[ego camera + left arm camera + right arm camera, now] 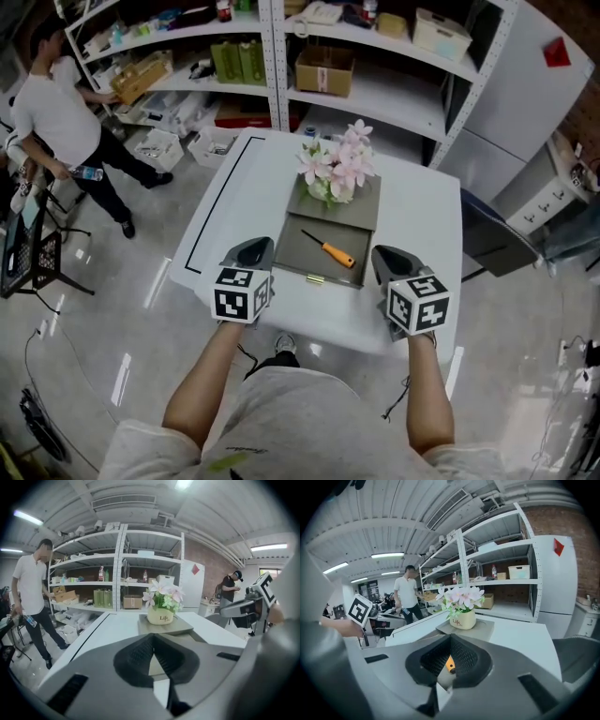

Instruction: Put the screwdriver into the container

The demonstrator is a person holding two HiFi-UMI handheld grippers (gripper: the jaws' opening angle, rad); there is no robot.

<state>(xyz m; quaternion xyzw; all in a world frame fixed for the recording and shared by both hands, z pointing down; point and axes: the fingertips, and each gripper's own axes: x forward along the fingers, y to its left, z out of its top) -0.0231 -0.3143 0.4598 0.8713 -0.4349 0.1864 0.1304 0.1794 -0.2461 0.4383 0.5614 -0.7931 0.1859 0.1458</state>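
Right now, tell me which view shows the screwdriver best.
The head view: the whole screwdriver, orange handle and dark shaft, is visible. The right gripper view shows only a sliver of orange past its jaws; the left gripper view shows none.

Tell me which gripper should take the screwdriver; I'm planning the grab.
Right. The screwdriver lies handle-first toward the right gripper, showing straight ahead past its shut jaws; the left gripper sees none of it.
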